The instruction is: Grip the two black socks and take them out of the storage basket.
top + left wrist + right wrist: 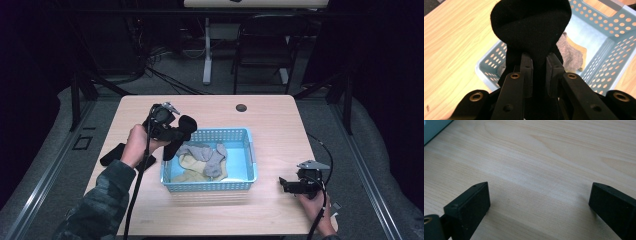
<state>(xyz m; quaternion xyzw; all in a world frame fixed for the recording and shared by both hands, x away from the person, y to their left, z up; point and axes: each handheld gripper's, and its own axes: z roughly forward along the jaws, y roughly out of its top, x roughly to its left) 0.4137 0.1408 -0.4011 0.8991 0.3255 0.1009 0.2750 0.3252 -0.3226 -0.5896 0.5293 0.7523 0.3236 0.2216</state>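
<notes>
My left gripper is raised, jaws clamped nearly closed; my right gripper rests low, jaws wide apart.

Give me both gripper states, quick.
Left gripper: closed on a black sock, held above the blue basket.
Right gripper: open, holding nothing, over the table.

Dark room, folding chair behind table

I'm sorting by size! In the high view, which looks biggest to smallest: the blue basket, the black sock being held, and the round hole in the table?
1. blue basket
2. black sock
3. round hole
</notes>
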